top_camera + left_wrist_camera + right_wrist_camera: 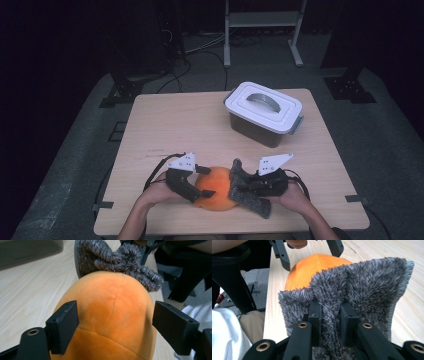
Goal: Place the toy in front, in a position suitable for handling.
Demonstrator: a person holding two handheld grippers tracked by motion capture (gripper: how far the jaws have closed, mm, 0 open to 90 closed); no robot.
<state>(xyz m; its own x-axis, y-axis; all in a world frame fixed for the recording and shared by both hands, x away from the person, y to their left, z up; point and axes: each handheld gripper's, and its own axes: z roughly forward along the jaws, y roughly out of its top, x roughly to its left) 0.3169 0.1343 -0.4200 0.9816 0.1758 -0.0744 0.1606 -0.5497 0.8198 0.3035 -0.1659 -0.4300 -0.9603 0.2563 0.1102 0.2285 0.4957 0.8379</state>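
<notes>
So my right tongs [330, 315] are clamped on the grey fuzzy fabric cover [367, 282]; left tongs [116, 327] apart, straddling the round orange plush ball [110, 315], not gripped; cover barely overlaps it

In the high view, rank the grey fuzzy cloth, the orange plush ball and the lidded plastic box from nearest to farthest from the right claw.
1. Grey fuzzy cloth: pinched in the right claw.
2. Orange plush ball: just left of the cloth, touching it.
3. Lidded plastic box: far side of the table.
</notes>
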